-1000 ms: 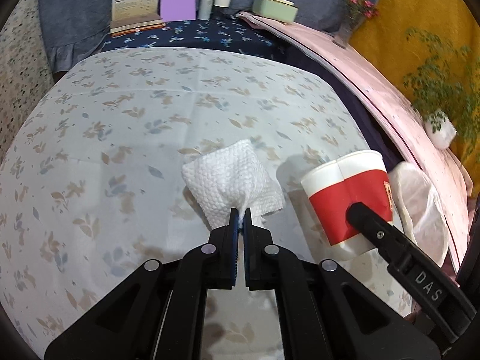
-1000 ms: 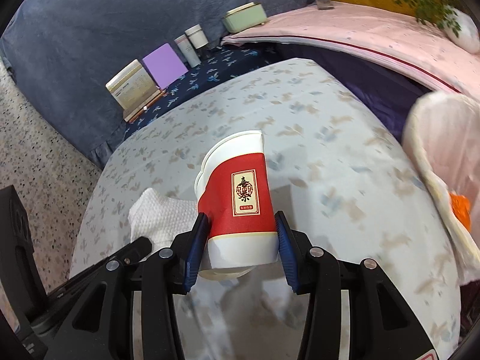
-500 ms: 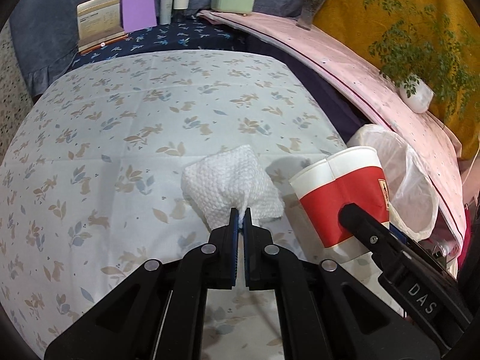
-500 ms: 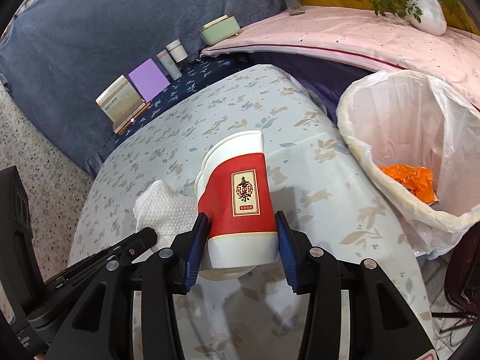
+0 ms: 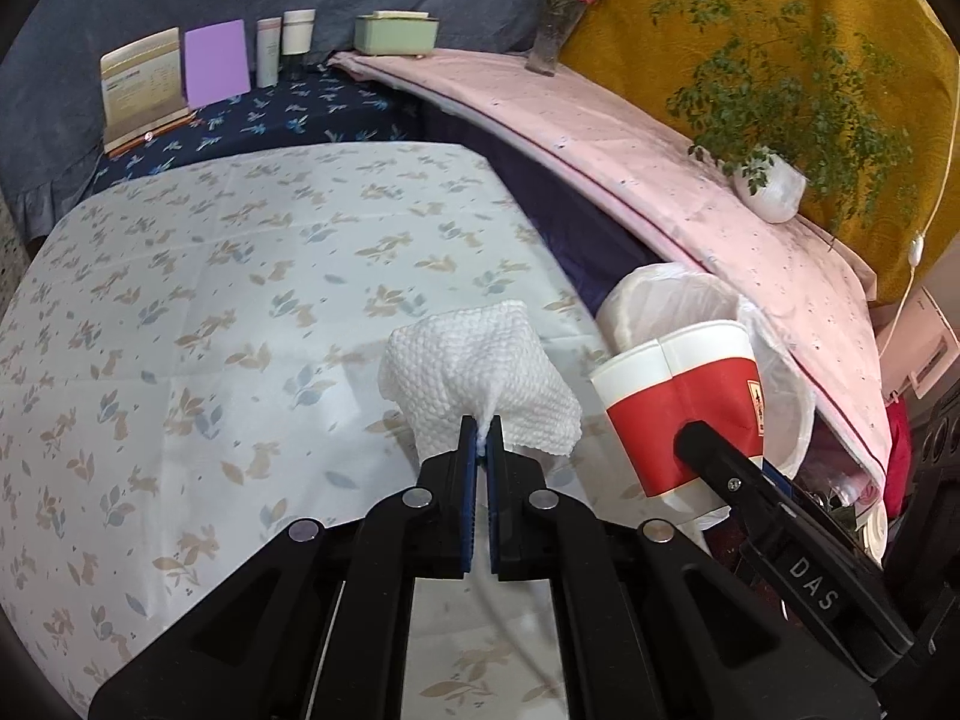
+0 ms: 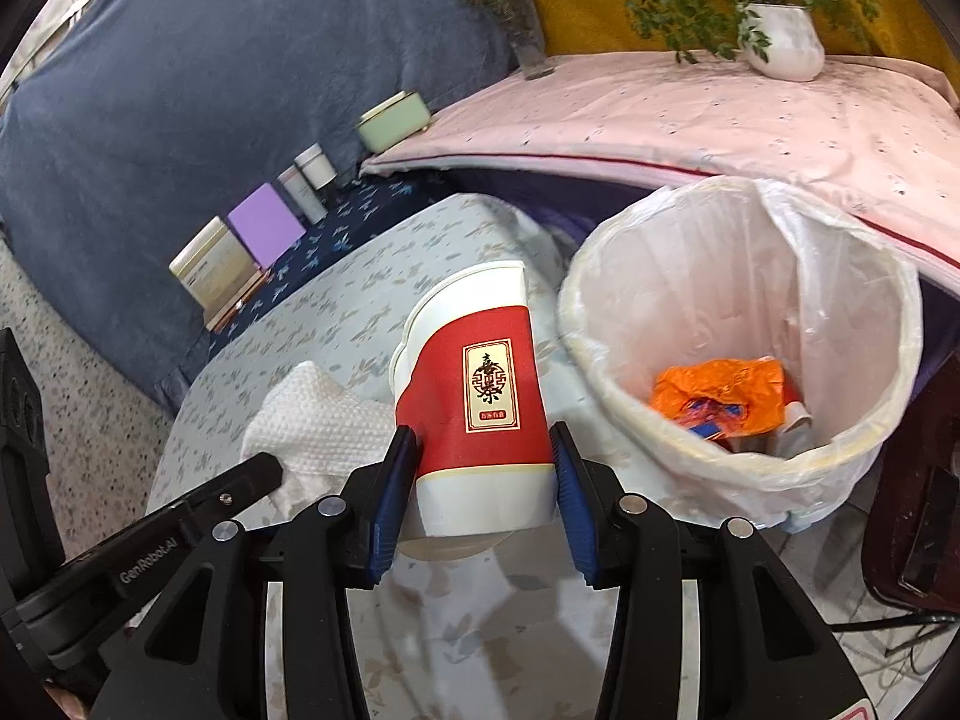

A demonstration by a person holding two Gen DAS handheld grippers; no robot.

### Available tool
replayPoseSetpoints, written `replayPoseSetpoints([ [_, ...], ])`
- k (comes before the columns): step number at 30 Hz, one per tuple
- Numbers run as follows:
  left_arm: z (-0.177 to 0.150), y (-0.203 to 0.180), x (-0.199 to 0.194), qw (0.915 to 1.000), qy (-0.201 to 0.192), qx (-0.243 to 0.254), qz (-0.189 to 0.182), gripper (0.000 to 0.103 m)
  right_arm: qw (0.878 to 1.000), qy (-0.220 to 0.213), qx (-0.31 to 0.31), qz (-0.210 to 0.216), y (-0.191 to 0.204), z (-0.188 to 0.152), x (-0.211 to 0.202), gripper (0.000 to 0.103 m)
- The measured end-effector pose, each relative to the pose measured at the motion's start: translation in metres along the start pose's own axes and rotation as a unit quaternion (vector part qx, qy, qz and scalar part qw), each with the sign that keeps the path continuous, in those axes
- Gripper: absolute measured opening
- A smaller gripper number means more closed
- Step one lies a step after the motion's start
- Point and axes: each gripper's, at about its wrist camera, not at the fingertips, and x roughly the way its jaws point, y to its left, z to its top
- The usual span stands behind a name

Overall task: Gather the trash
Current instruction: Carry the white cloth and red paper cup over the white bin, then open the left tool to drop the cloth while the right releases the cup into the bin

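In the left wrist view, a white paper towel (image 5: 480, 378) is pinched at one corner between the closed fingers of the left claw (image 5: 480, 435) and is carried above the floral tabletop (image 5: 240, 276). To the right, a red and white paper cup (image 5: 690, 408) is seen, with one finger of the right claw pressed against its side. Part of the white-lined trash bin (image 5: 672, 306) behind it is covered by the cup, so only the bin's far rim and a strip of its right side can be made out. At the far edge, a card stand (image 5: 144, 84), a purple card (image 5: 217, 63), two small jars (image 5: 282, 39) and a green box (image 5: 396, 33) are lined up. A pink cloth (image 5: 630, 138) runs along the right, with a potted plant (image 5: 774, 186) set on it. The clutter at the lower right is too dark to be identified.

In the right wrist view, the cup (image 6: 480, 396) is gripped near its base between the blue pads of the right claw (image 6: 485, 483) and is tilted away from the camera. The bin (image 6: 720, 276) stands just to the right, and an orange wrapper (image 6: 720, 387) is seen lying inside with other items that are hard to make out. The towel (image 6: 318, 420) is partly hidden behind the cup and a finger of the left claw at the lower left. A vase of flowers (image 6: 522, 36) stands on the pink cloth (image 6: 720, 114).
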Motion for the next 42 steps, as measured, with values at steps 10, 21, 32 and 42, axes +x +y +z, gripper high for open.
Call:
replayPoseSetpoints([
  [10, 0.024, -0.055, 0.005, 0.9981, -0.014, 0.041, -0.043, 0.002, 0.998, -0.039, 0.038, -0.038, -0.047, 0.019, -0.021, 0.044],
  [21, 0.038, -0.121, 0.033, 0.9924, -0.007, 0.091, -0.082, 0.003, 0.991, -0.072, 0.076, -0.080, -0.096, 0.033, -0.038, 0.044],
  [32, 0.040, -0.144, 0.059, 0.9887, 0.015, 0.107, -0.104, 0.003, 0.987, -0.081, 0.099, -0.095, -0.124, 0.040, -0.041, 0.044],
  [42, 0.040, -0.135, 0.071, 0.9913, 0.024, 0.087, -0.095, 0.020, 0.987, -0.080, 0.102, -0.093, -0.129, 0.041, -0.036, 0.044],
])
